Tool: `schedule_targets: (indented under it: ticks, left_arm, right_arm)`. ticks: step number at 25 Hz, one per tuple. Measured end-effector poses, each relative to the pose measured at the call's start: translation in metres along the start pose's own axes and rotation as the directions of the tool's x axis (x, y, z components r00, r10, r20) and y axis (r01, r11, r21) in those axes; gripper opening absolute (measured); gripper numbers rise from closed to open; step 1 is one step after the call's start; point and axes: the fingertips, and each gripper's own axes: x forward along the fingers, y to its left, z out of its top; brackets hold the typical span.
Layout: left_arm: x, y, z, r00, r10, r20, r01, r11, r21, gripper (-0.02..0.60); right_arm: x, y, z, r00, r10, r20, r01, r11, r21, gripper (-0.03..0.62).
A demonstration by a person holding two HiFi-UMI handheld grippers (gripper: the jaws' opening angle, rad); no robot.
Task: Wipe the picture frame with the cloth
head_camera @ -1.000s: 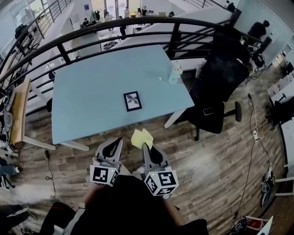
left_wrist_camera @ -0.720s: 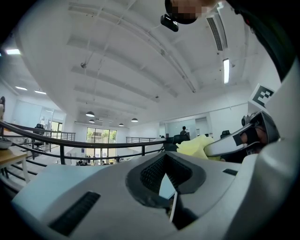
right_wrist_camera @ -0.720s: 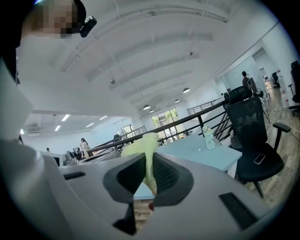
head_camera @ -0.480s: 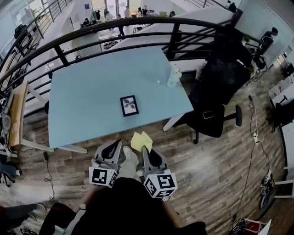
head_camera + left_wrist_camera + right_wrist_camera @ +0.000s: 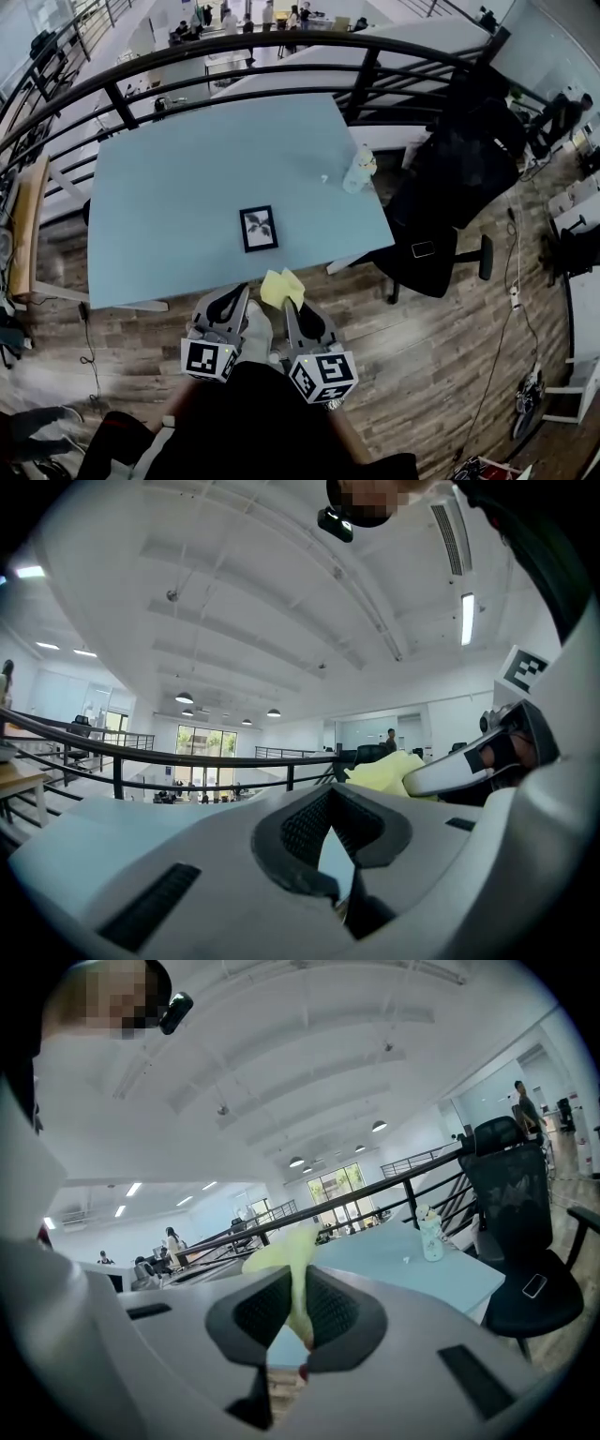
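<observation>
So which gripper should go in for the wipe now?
Right. The right gripper is shut on the yellow cloth, and the picture frame lies flat on the table just ahead of it. The left gripper holds nothing, so it could probably steady the frame instead.

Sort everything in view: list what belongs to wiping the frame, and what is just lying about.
For the job:
- picture frame, flat on the table
- yellow cloth, clamped in the right gripper
- left gripper, shut and empty

Just lying about:
- pale bottle near the table's right edge
- black office chair, with a phone on its seat
</observation>
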Motion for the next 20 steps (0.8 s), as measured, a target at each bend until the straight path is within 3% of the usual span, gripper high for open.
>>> schedule_targets:
  ticks: [9, 20]
  left_arm:
    - [0.059, 0.036, 0.013, 1.000, 0.016, 0.012, -0.016, 1.000, -0.023, 0.000]
    - [0.106, 0.103, 0.013, 0.999, 0.047, 0.020, -0.046, 0.998, -0.038, 0.000]
  right_arm:
    - [0.060, -0.019, 0.033, 1.000, 0.028, -0.008, -0.028, 1.000, -0.005, 0.035]
    - [0.148, -0.007, 0.056, 0.995, 0.078, -0.066, -0.079, 0.997, -0.014, 0.035]
